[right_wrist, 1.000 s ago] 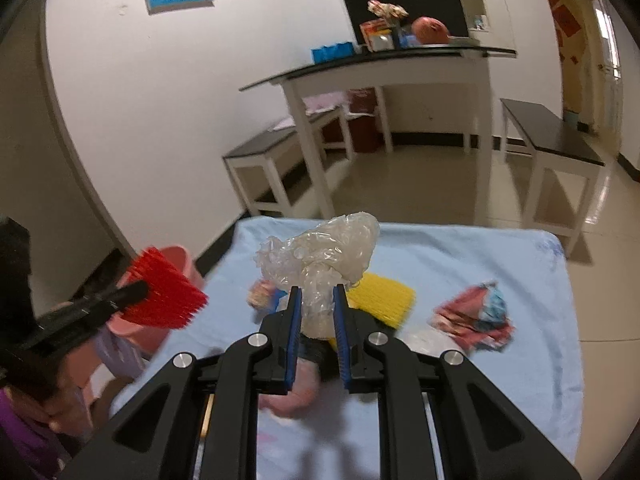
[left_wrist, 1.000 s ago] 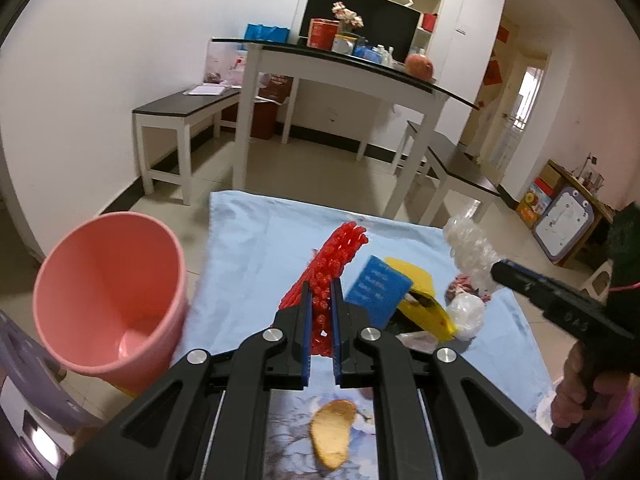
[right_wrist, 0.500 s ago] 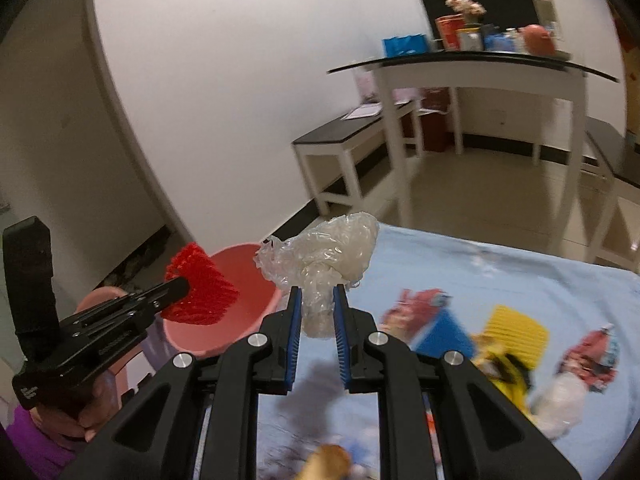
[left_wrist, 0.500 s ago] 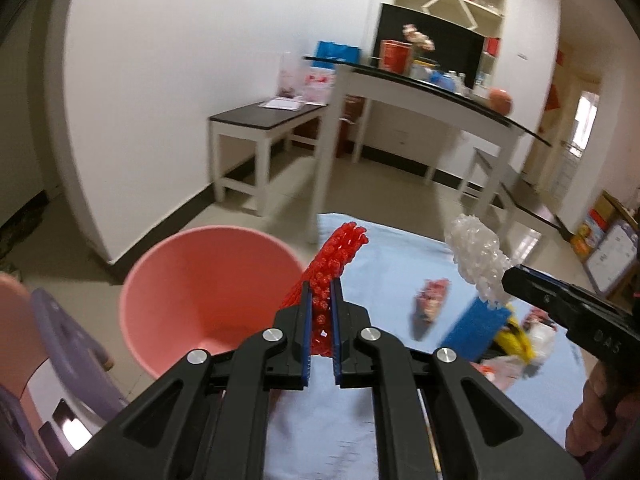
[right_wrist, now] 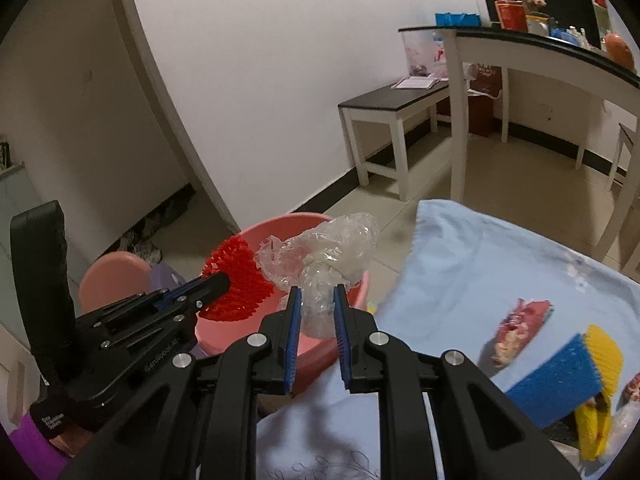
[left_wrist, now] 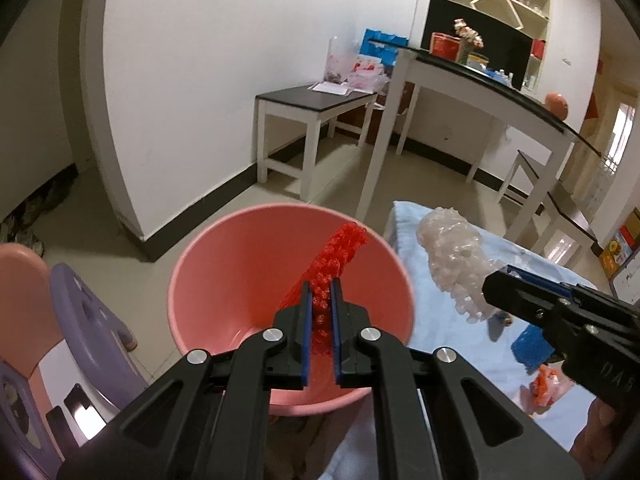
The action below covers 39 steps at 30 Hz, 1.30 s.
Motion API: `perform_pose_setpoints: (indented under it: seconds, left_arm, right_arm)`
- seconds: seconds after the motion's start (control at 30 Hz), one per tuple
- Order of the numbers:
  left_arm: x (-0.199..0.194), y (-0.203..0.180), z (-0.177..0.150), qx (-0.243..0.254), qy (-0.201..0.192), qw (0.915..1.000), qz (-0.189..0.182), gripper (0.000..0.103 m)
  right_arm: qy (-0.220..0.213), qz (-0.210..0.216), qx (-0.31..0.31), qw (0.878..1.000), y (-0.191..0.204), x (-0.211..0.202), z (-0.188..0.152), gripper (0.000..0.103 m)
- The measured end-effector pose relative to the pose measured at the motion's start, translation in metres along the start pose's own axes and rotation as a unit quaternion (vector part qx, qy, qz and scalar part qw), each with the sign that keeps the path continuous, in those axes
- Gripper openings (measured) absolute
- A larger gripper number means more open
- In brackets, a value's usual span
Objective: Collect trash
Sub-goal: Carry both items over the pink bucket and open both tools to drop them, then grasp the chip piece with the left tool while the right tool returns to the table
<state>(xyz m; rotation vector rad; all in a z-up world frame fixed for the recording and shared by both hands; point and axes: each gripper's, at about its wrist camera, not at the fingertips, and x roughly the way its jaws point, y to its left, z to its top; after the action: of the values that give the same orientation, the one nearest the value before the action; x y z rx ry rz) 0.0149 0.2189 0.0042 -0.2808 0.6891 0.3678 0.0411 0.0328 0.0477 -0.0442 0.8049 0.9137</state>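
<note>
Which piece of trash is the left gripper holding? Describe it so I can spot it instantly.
Find the pink bucket on the floor beside the blue-clothed table. Over its mouth, the left gripper clamps a bright red foam net. The right gripper holds clear bubble wrap, so colour separates them.

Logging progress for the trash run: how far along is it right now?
Done: nothing visible in the pink bin yet. In hand: left gripper holds the red foam net over the bin mouth; right gripper holds the clear plastic wrap near its rim. Left: blue sponge, yellow net and red wrapper lie on the blue cloth.
</note>
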Motion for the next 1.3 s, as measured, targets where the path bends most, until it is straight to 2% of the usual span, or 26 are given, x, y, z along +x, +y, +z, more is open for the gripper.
perform_pose_setpoints:
  seconds: [0.17, 0.53, 0.63, 0.7, 0.9, 1.13, 1.3]
  left_arm:
    - [0.012, 0.012, -0.006, -0.007, 0.015, 0.9999, 0.003, 0.007]
    - [0.026, 0.028, -0.018, -0.010, 0.035, 0.9994, 0.002, 0.008]
    - [0.029, 0.029, -0.017, -0.010, 0.039, 0.9992, -0.003, 0.018]
    - [0.031, 0.031, -0.016, -0.015, 0.042, 0.9990, -0.006, 0.031]
    - [0.029, 0.033, -0.014, -0.023, 0.042, 0.9987, -0.017, 0.034]
    - [0.016, 0.030, -0.012, -0.025, 0.030, 0.9989, -0.025, 0.034]
    - [-0.003, 0.016, -0.010, -0.010, 0.013, 0.9989, -0.043, 0.034]
  right_arm:
    - [0.021, -0.001, -0.008, 1.000, 0.006, 0.028, -0.001, 0.016]
    - [0.051, -0.011, -0.011, 0.999, 0.017, 0.062, -0.007, 0.018]
    - [0.055, -0.013, -0.009, 0.998, 0.016, 0.069, -0.008, 0.021]
    - [0.056, -0.018, -0.010, 0.998, 0.016, 0.071, -0.009, 0.028]
    - [0.051, -0.020, -0.009, 0.998, 0.014, 0.066, -0.008, 0.040]
    - [0.036, -0.019, -0.006, 0.999, 0.011, 0.046, -0.011, 0.041]
    - [0.018, -0.021, 0.003, 1.000, 0.007, 0.024, -0.014, 0.043]
